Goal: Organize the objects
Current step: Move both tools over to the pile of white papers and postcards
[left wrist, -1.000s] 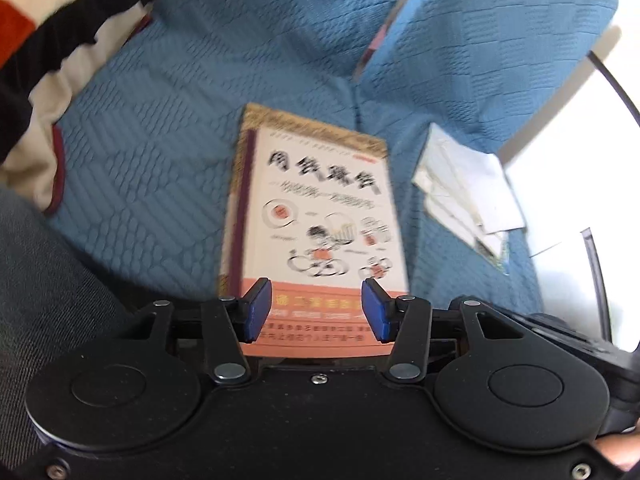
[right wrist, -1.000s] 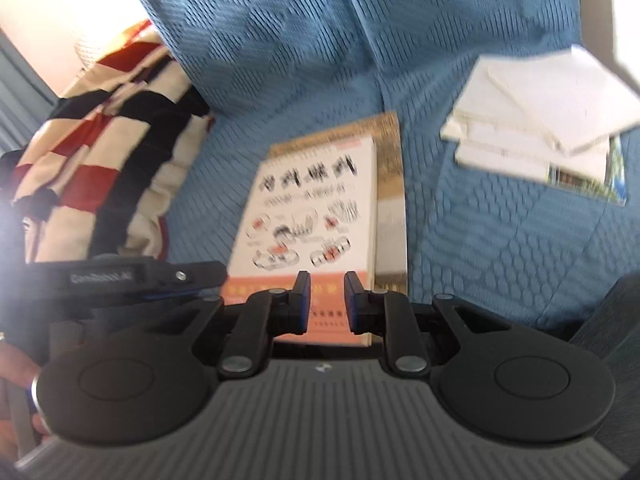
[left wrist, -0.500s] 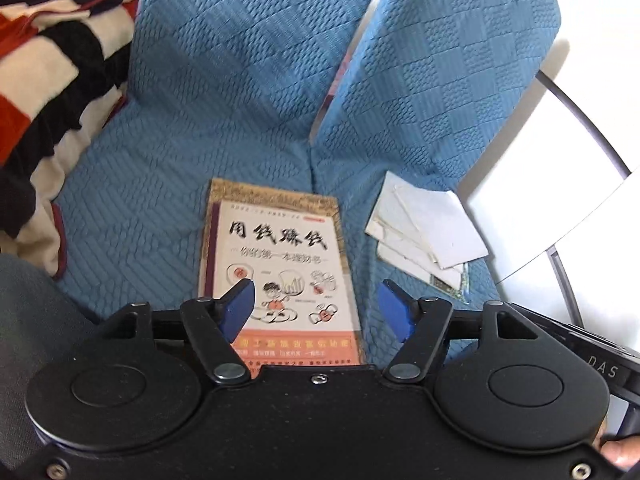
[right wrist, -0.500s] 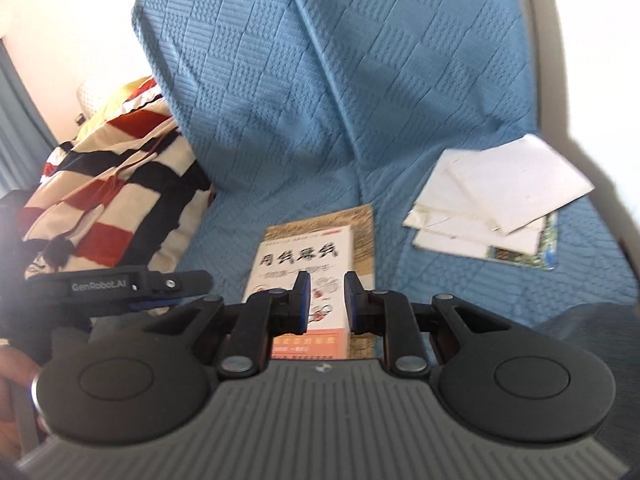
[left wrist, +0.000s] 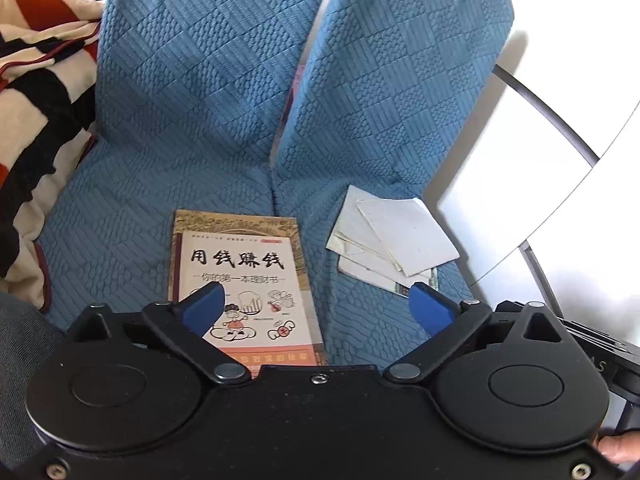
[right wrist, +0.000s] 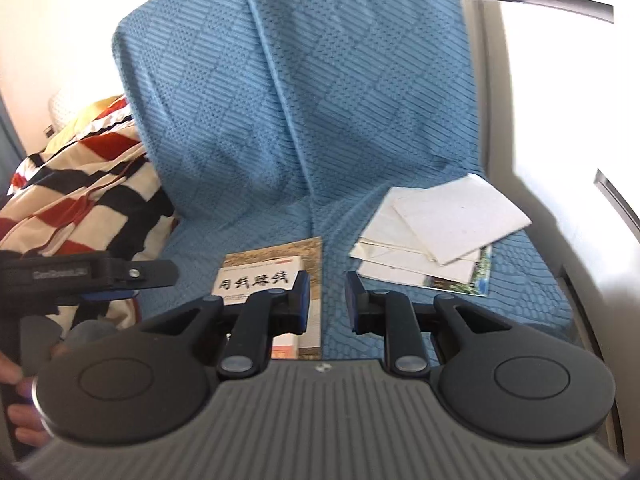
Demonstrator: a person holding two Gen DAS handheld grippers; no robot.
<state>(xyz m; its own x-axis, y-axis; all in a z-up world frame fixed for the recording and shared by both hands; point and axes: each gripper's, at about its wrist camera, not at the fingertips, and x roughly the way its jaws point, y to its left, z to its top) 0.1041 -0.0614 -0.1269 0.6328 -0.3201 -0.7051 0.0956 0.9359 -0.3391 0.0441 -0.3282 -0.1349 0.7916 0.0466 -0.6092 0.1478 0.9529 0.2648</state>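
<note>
Left gripper (left wrist: 316, 308) just opened wide, empty, book (left wrist: 244, 280), papers (left wrist: 396, 240) beside

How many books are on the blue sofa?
2 that I can tell: a white book lying on a brown book, left of the paper pile. That pile may hide more.

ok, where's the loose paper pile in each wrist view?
Left wrist: paper pile right of centre on the blue seat cover, just above the left gripper's right fingertip.
Right wrist: paper pile right of centre, above and right of the right gripper.
Shared landmark: the book with black Chinese title lies left of the pile in both.
</note>
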